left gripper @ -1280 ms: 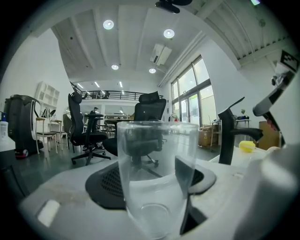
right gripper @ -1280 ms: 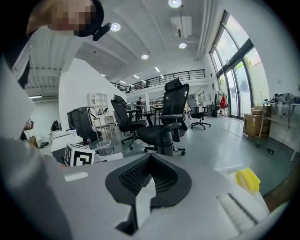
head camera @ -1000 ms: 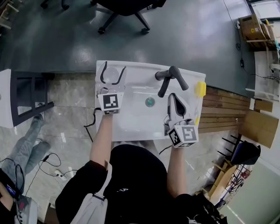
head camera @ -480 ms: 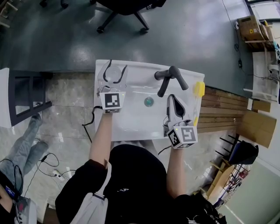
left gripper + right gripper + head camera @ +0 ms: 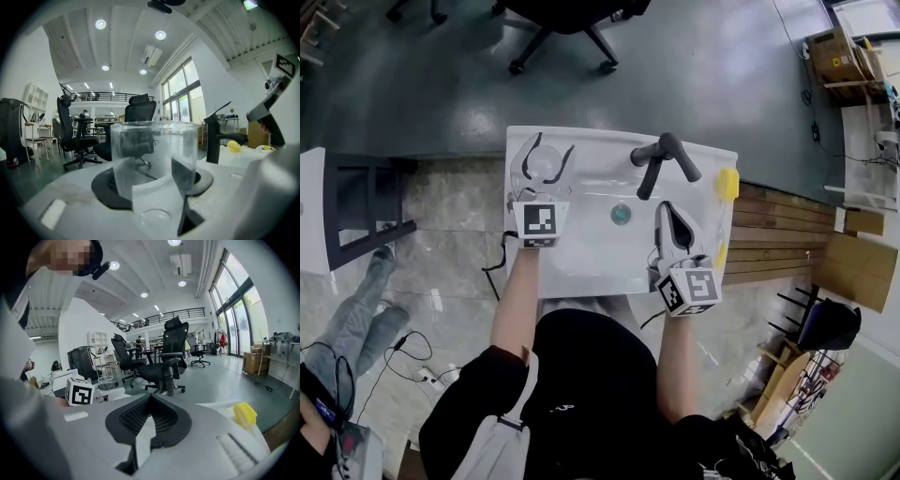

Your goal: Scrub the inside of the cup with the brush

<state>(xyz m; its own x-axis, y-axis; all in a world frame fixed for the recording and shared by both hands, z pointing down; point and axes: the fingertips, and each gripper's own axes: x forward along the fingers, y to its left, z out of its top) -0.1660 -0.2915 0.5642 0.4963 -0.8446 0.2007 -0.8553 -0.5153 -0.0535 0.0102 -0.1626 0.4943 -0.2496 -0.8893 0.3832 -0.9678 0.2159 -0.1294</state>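
Observation:
A clear plastic cup (image 5: pixel 546 162) stands upright on the back left corner of the white sink (image 5: pixel 581 258). My left gripper (image 5: pixel 546 156) has it between its jaws, which have just been closing, and the pads press on both sides of the cup (image 5: pixel 152 140). Over the right side of the basin my right gripper (image 5: pixel 667 210) is shut with nothing in it. In the right gripper view its jaws (image 5: pixel 149 418) meet with no gap. The yellow brush (image 5: pixel 727 185) lies on the sink's right rim, apart from both grippers, and also shows in the right gripper view (image 5: pixel 244 414).
A black faucet (image 5: pixel 662 161) rises at the back of the sink, between the two grippers, with the drain (image 5: pixel 621 215) below it. An office chair (image 5: pixel 567 28) stands beyond the sink. Wooden planks (image 5: pixel 778 234) lie to the right and a black rack (image 5: pixel 356 202) to the left.
The left gripper's jaws have drawn in onto the cup. Both hands have stayed where they were, and the right gripper is still shut.

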